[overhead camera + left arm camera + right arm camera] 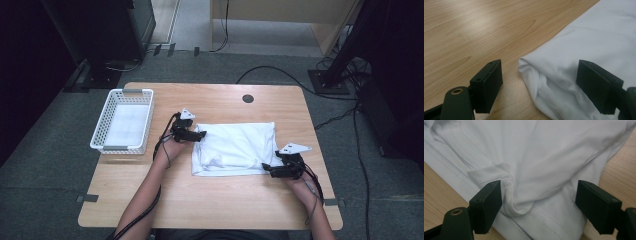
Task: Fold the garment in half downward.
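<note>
Two tongs stand apart: our left tongs (pixel 200 134) straddle the far-left corner of the cloth (pixel 235 147), our right tongs (pixel 268 169) its near-right corner. Half-folded, it lies mid-desk (pixel 210 200); gripping, further folding and the basket (pixel 125 122) remain, we judge.

Soft overhead light, dim surroundings, slight blur throughout.

We hold a matte black left gripper (pixel 199 134) and a matching right gripper (pixel 266 168), each topped with a pale grey three-cornered plate. Our jaws are blocky, flat-faced black pads with small screw holes along their upper edges, and a brass-ringed hole sits in the rounded black mount beside one jaw. Thin black cables trail back along our bare, sleeveless forearms.
</note>
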Demonstrator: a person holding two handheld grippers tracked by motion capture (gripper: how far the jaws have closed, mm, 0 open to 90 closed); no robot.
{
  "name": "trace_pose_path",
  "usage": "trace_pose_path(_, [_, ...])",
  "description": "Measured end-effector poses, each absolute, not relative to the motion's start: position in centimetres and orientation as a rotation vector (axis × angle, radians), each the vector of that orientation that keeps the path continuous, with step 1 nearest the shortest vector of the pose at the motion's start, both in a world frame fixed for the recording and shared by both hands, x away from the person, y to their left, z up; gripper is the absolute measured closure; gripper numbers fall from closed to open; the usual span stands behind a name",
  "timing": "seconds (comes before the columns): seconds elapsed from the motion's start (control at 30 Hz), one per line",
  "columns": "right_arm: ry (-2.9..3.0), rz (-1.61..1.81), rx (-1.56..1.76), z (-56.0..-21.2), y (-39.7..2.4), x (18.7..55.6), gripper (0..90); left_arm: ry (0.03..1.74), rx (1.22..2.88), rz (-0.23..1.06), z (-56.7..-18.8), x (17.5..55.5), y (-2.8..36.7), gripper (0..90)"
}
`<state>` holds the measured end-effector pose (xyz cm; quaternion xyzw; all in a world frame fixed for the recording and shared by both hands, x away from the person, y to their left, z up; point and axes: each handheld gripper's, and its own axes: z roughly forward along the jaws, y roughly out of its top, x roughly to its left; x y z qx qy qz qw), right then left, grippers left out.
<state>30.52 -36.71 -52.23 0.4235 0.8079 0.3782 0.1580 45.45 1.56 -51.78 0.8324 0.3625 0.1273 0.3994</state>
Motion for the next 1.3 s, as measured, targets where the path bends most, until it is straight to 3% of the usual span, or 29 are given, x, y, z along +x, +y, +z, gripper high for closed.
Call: trace_pose_path(1.3, [2.081,1.055,1.401,-50.4,-34.1,29.7,22.6,0.929,2.126,0.365,-52.0,45.6,1.0,21.6])
